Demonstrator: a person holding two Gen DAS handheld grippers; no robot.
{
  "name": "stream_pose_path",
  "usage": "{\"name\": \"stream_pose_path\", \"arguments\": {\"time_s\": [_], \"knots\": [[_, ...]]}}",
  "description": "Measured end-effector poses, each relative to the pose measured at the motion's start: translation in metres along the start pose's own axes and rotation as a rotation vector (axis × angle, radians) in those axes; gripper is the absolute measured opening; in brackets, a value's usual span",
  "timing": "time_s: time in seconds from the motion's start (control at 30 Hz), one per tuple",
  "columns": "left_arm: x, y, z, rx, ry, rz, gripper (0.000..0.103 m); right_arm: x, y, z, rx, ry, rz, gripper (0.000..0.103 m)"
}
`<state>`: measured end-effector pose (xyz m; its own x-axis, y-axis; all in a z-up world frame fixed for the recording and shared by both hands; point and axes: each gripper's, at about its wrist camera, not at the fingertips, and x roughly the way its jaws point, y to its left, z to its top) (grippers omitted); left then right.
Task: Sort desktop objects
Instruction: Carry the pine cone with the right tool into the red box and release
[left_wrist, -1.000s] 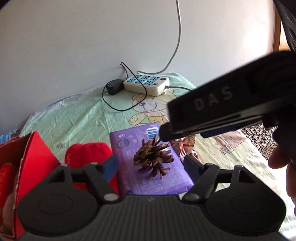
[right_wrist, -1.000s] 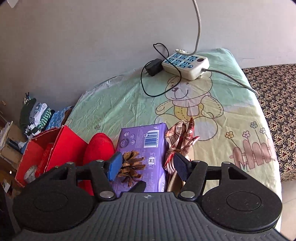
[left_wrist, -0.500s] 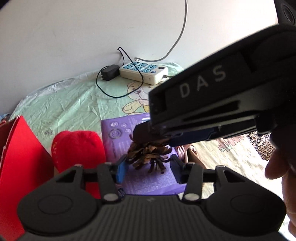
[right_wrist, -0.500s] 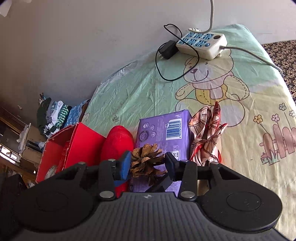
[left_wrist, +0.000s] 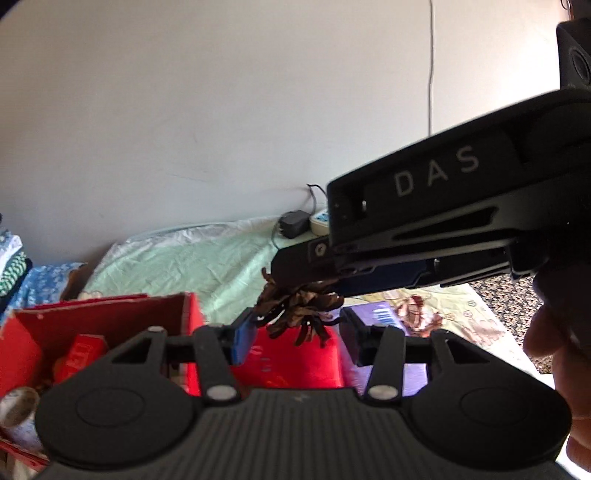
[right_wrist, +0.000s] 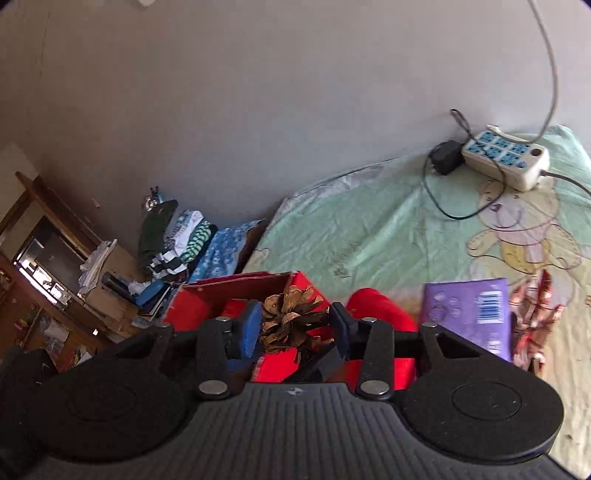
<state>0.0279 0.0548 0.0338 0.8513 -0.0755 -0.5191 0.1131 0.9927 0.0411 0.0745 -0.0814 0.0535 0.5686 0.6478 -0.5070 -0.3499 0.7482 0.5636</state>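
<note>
A brown pine cone (left_wrist: 299, 314) hangs in the air, pinched from two sides. My left gripper (left_wrist: 297, 338) is shut on it from below and in front. My right gripper (right_wrist: 295, 325) is also shut on the pine cone (right_wrist: 291, 317); in the left wrist view its black body reaches in from the upper right. The cone is above the near corner of an open red box (left_wrist: 110, 314) (right_wrist: 236, 291) that holds several items. A red plush thing (right_wrist: 376, 314) and a purple pack (right_wrist: 465, 310) lie on the bear-print sheet to the right.
A patterned cloth (right_wrist: 532, 317) lies beside the purple pack. A white power strip (right_wrist: 506, 158) with a black adapter and cables sits at the far wall. Folded clothes (right_wrist: 177, 240) and cluttered furniture stand left of the table. A person's hand (left_wrist: 554, 332) is at the right edge.
Both grippers closed on the pine cone, lifted it off the purple pack and carried it left, over the red box's corner.
</note>
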Motion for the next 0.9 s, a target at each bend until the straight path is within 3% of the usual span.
{"name": "stream_pose_path", "arguments": {"time_s": [0.27,0.43,0.6,0.73,0.8,0.9], "knots": [[0.004,0.141,-0.013,-0.04,0.058,0.111,0.049,0.113,0.095,-0.003,-0.068,0.081,0.069,0.044],[0.026,0.205,-0.025,-0.049,0.126,0.167,0.049,0.181,0.14,-0.008,-0.108,0.141,0.072,0.044],[0.046,0.247,-0.035,-0.089,0.212,0.177,0.05,0.234,0.159,-0.014,-0.151,0.211,0.044,0.044],[0.066,0.267,-0.041,-0.11,0.294,0.185,0.049,0.268,0.152,-0.016,-0.124,0.264,0.044,0.044],[0.068,0.273,-0.039,-0.129,0.305,0.156,0.049,0.281,0.149,-0.017,-0.112,0.285,0.049,0.045],[0.072,0.277,-0.036,-0.131,0.324,0.17,0.05,0.295,0.146,-0.018,-0.117,0.302,0.04,0.044]]}}
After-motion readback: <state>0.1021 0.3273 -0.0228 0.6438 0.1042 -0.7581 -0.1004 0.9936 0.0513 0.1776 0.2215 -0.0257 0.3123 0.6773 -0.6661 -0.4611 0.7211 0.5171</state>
